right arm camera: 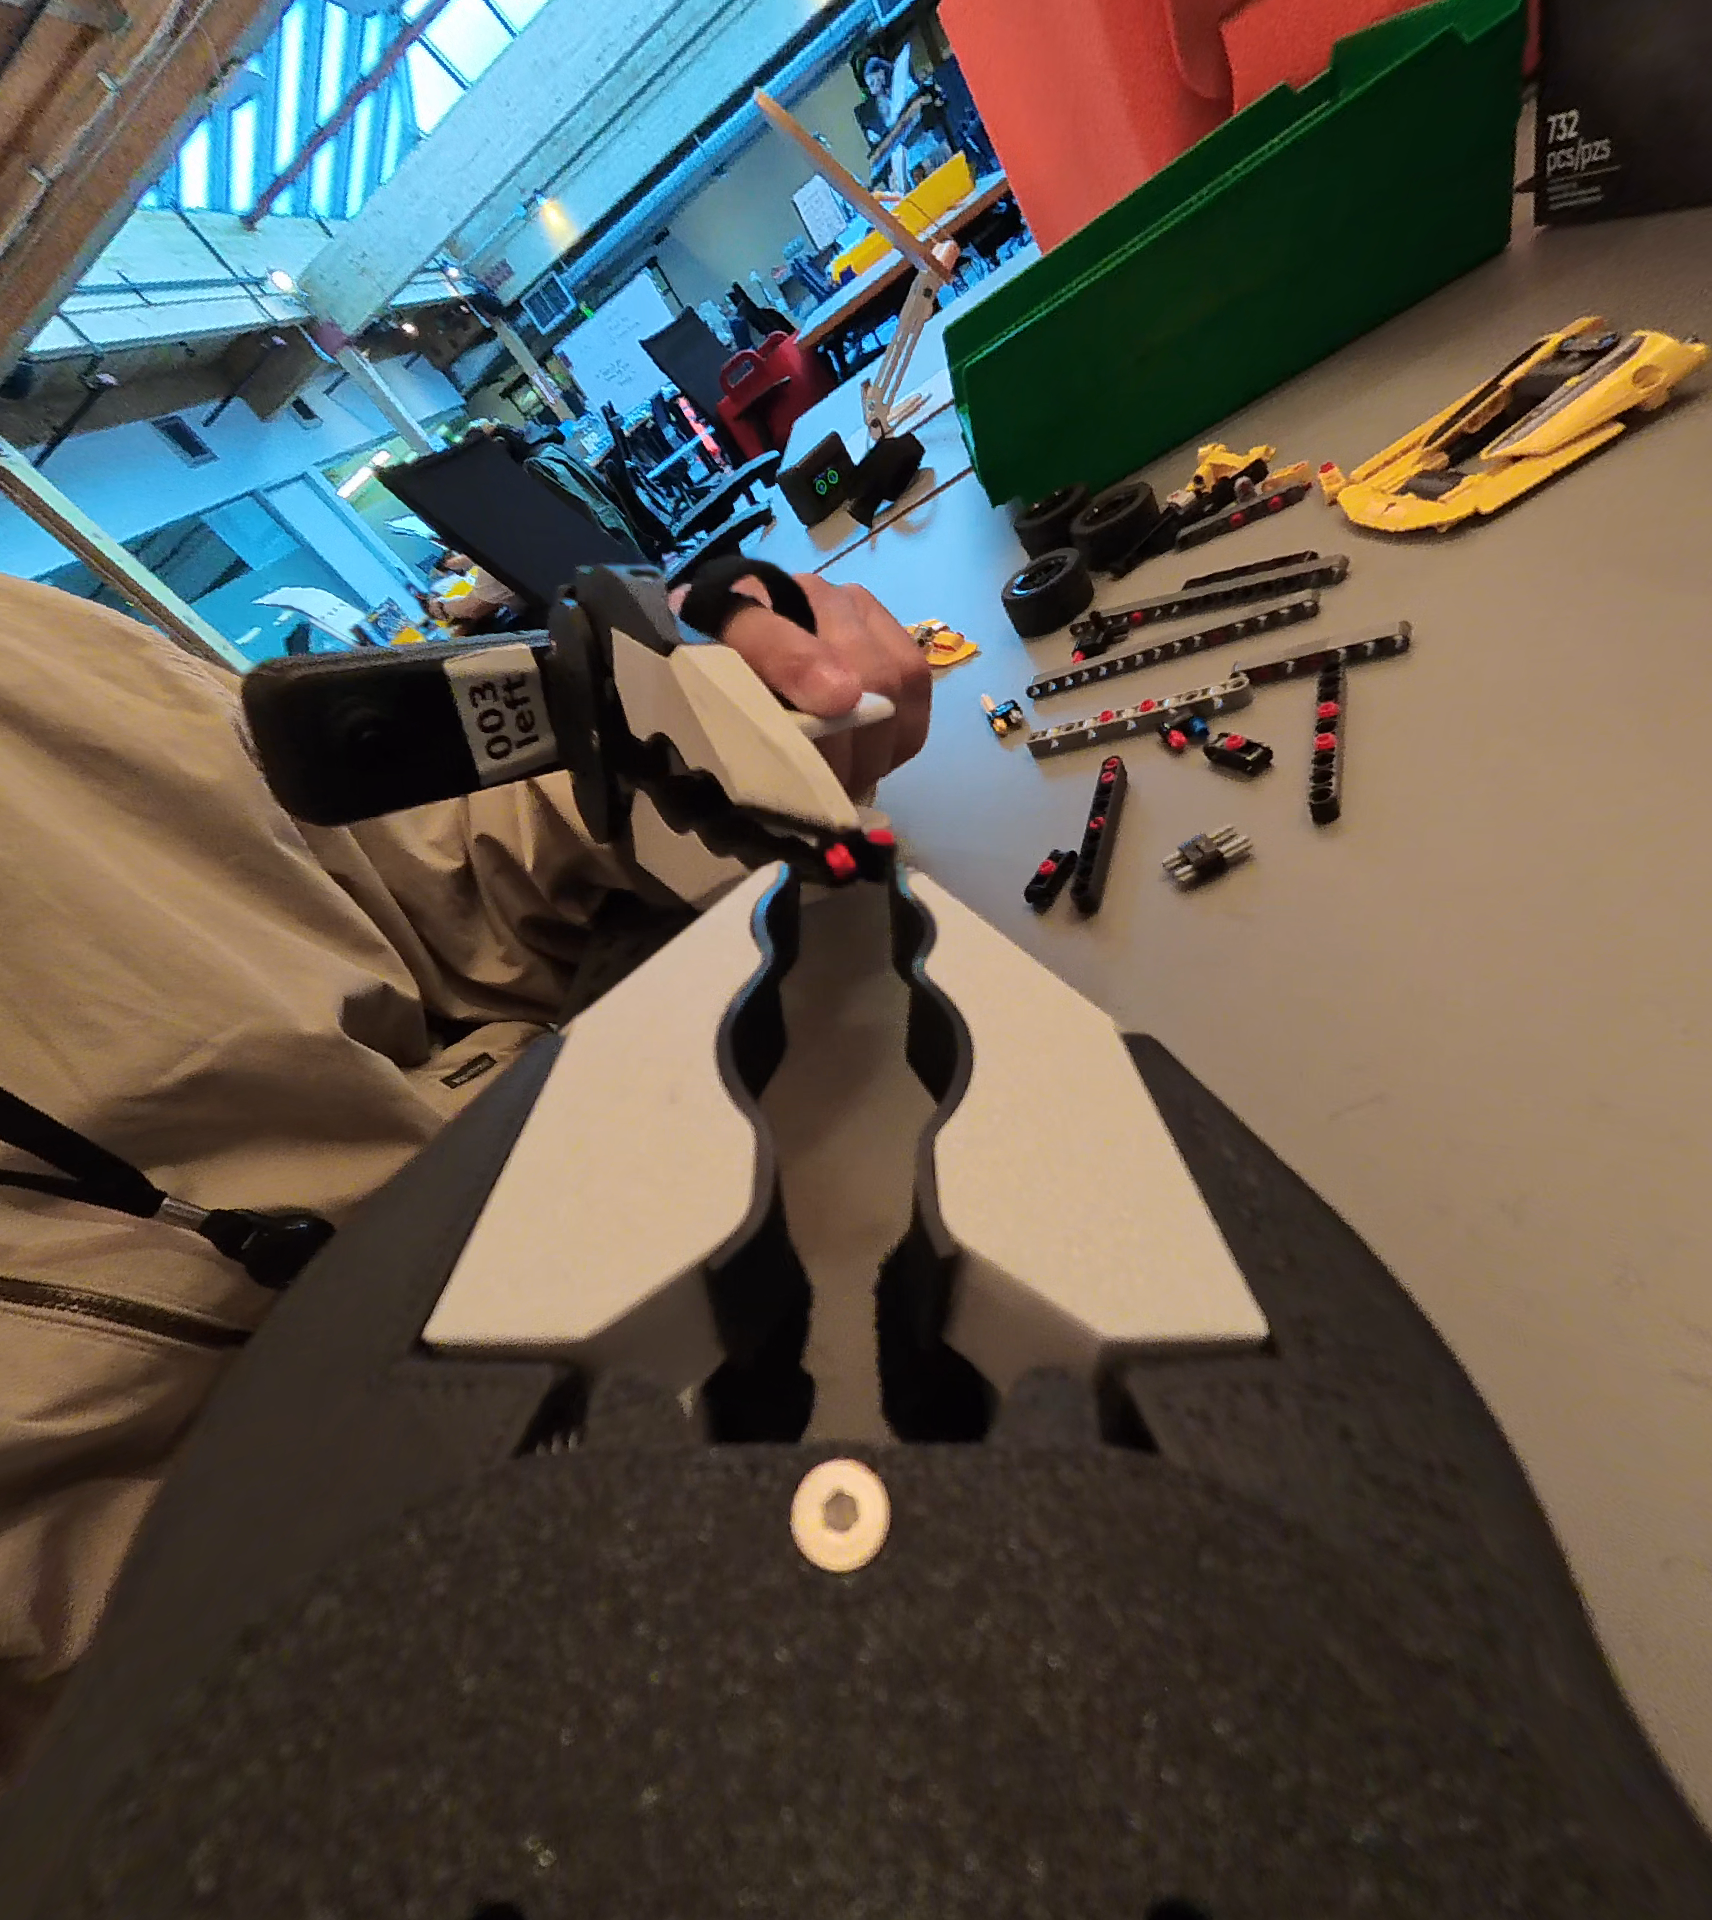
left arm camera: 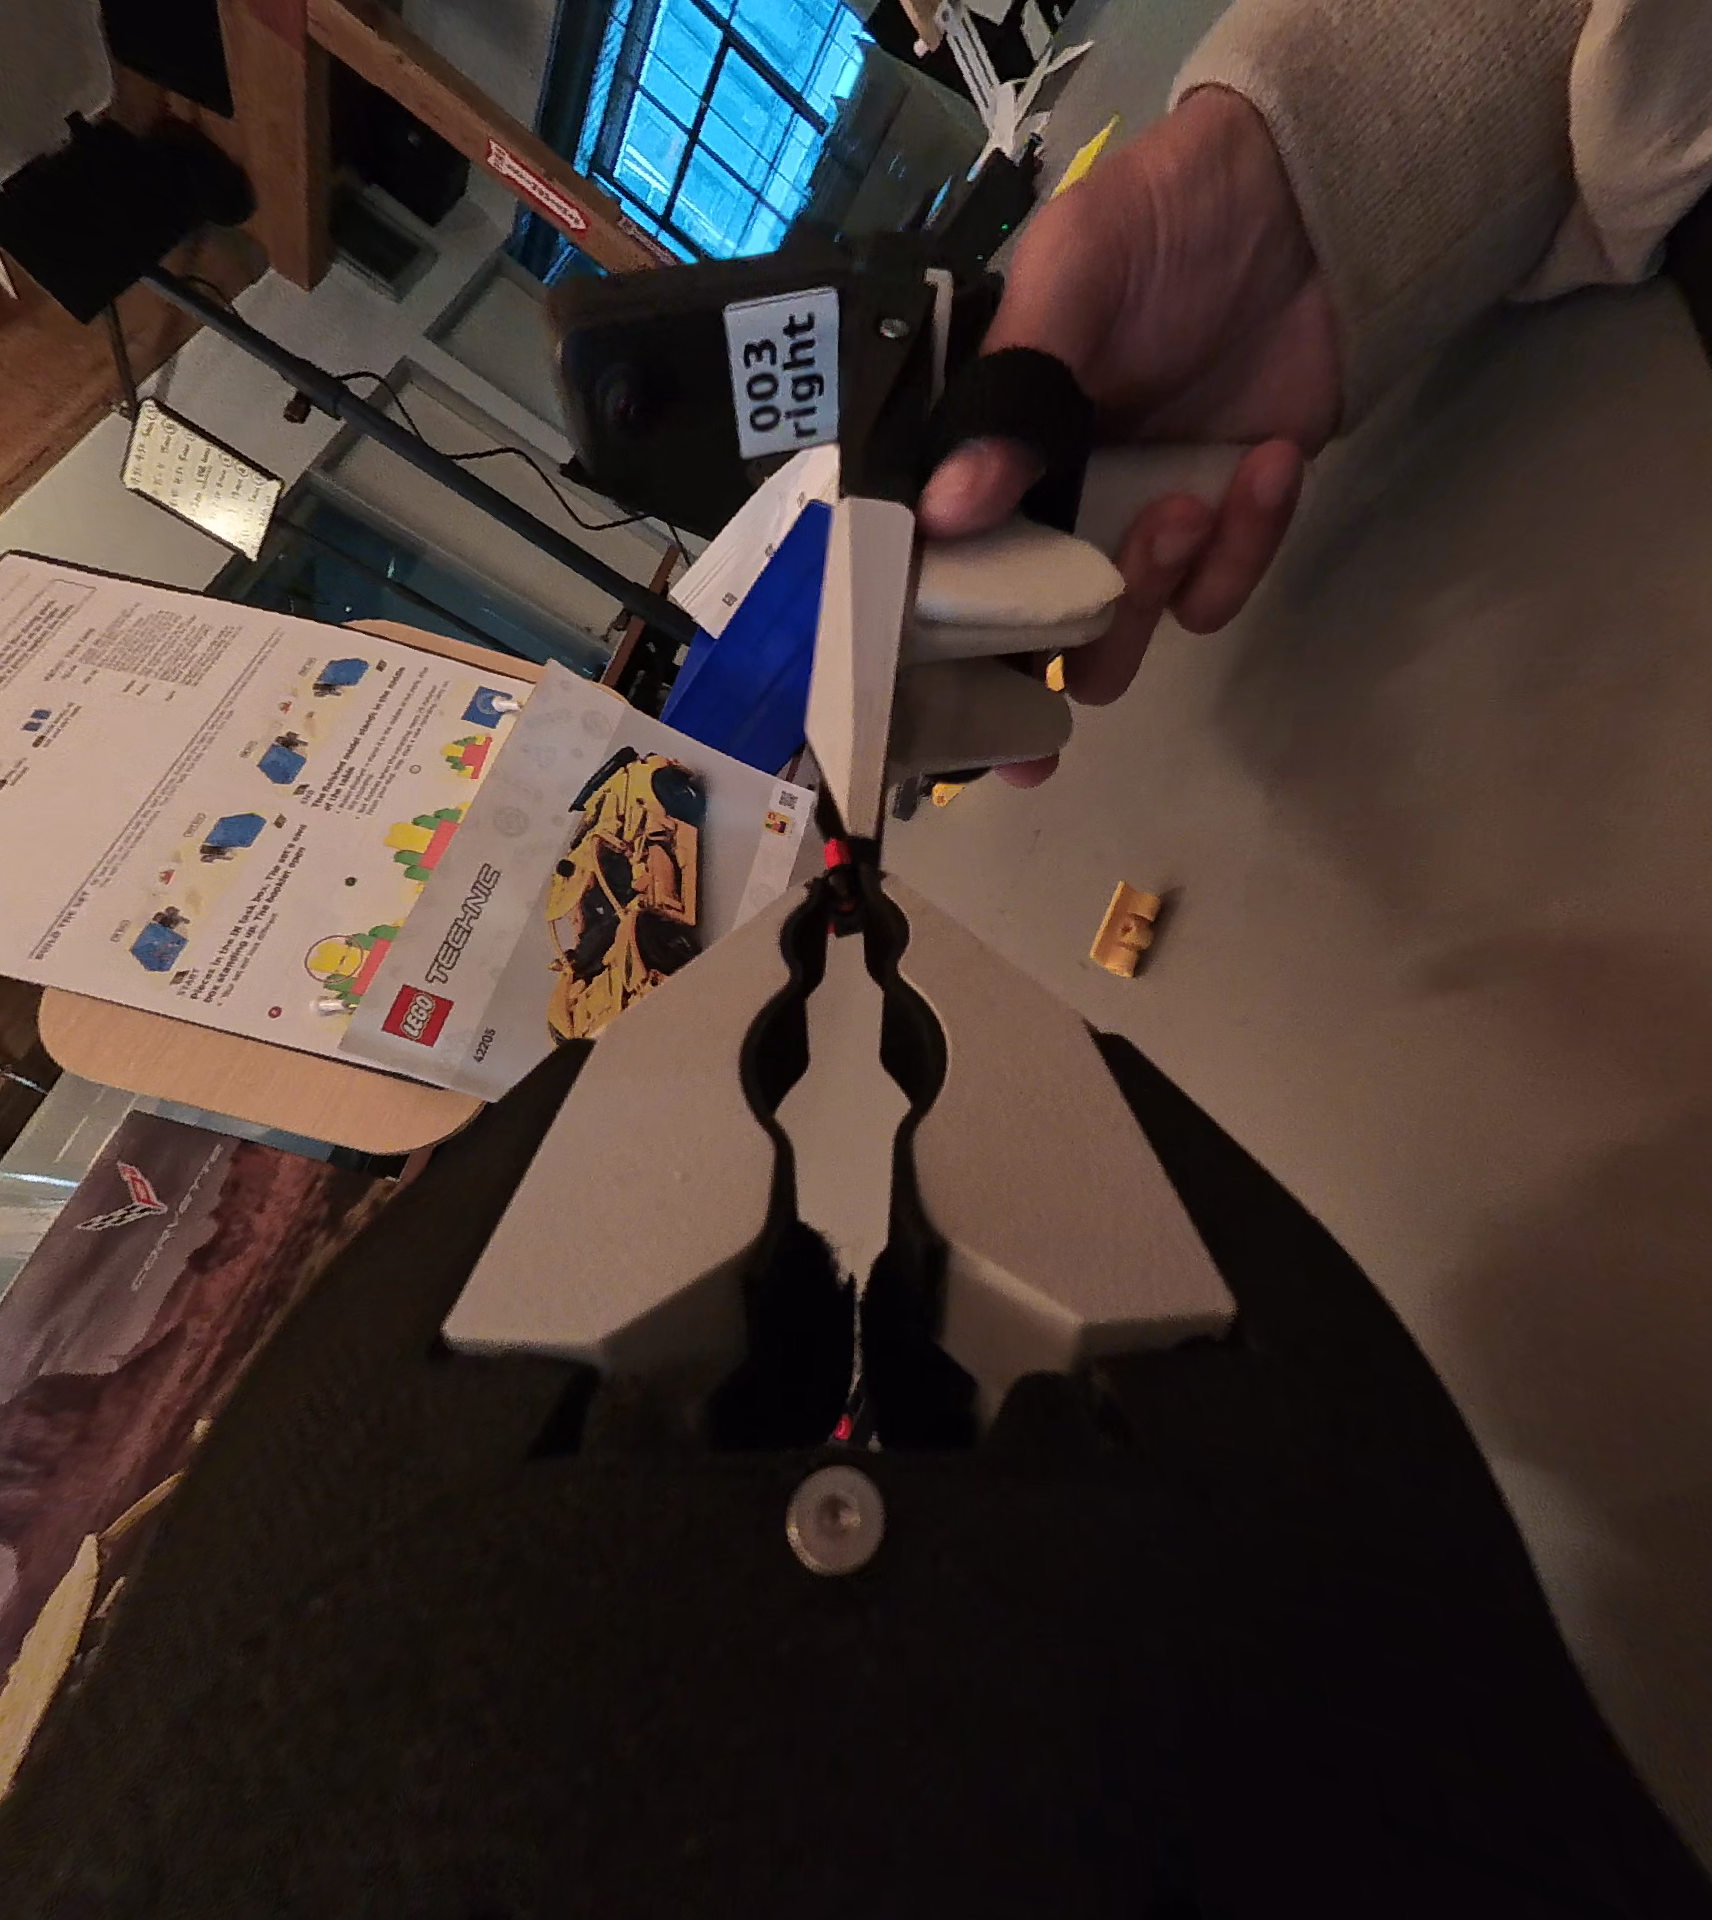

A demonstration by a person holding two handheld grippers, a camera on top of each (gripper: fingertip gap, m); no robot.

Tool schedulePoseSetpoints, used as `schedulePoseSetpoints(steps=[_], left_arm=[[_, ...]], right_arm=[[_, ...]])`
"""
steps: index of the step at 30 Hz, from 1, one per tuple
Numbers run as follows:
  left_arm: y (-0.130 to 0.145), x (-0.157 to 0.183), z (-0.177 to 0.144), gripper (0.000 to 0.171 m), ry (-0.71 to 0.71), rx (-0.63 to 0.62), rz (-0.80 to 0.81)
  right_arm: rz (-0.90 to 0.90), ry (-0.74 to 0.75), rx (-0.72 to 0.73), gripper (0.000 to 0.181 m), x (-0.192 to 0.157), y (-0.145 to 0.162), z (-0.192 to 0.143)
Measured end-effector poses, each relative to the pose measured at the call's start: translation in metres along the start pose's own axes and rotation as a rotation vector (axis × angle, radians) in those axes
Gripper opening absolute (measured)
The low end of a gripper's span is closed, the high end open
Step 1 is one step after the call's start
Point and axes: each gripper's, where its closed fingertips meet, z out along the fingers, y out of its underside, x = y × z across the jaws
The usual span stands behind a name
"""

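Left wrist view: left gripper (left arm camera: 847,902) pinched on black pinned piece (left arm camera: 839,894)
Right gripper (right arm camera: 844,883): tips clamping same piece, opposite end
Beyond: grey beams (right arm camera: 1184,665)

— What's on the grey table (right arm camera: 1454,1039)?
— Right of the right gripper (right arm camera: 836,883): black beams (right arm camera: 1210,597), wheels (right arm camera: 1044,592), a yellow car body (right arm camera: 1517,426), a green bin (right arm camera: 1236,281).
— Elsewhere?
— A small yellow piece (left arm camera: 1125,928), just right of the left gripper (left arm camera: 847,904).
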Motion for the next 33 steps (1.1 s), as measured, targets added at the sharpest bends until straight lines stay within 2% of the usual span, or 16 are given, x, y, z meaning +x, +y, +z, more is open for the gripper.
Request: schedulePoseSetpoints(steps=[6, 13, 16, 22, 23, 25, 26, 28, 30, 33], left_arm=[[-0.003, 0.004, 0.000, 0.006, 0.004, 0.013, 0.030], [-0.005, 0.005, 0.001, 0.006, -0.040, -0.027, 0.139], [-0.015, 0.003, -0.003, 0.006, -0.036, 0.003, 0.110], [-0.024, 0.003, -0.011, 0.006, -0.054, 0.051, 0.173], [-0.024, -0.003, -0.016, 0.006, -0.087, 0.055, 0.176], [-0.021, -0.024, -0.031, 0.005, -0.134, 0.091, 0.055], [-0.019, -0.027, -0.032, 0.005, -0.126, 0.098, -0.009], [-0.012, -0.033, -0.028, 0.005, -0.156, 0.061, -0.030], [0.012, -0.039, -0.022, 0.006, -0.142, 0.000, -0.148], [0.061, -0.051, -0.019, 0.006, -0.168, -0.180, -0.269]], right_arm=[[0.004, -0.029, -0.002, 0.004, -0.005, 0.001, 0.000], [-0.016, -0.025, -0.022, 0.004, -0.006, 0.003, -0.002], [-0.040, -0.094, 0.002, 0.003, -0.017, 0.000, -0.005], [-0.107, -0.147, -0.044, 0.002, -0.028, 0.002, -0.006], [-0.115, -0.118, 0.004, 0.003, -0.024, -0.007, -0.017], [-0.073, -0.087, 0.264, 0.001, -0.015, -0.047, -0.081], [-0.097, -0.020, 0.307, 0.002, -0.009, -0.052, -0.107], [-0.113, 0.198, 0.269, 0.003, 0.017, -0.046, -0.131], [-0.083, 0.544, 0.221, 0.004, 0.063, -0.035, -0.159], [-0.088, 1.147, 0.149, 0.004, 0.112, -0.018, -0.243]])
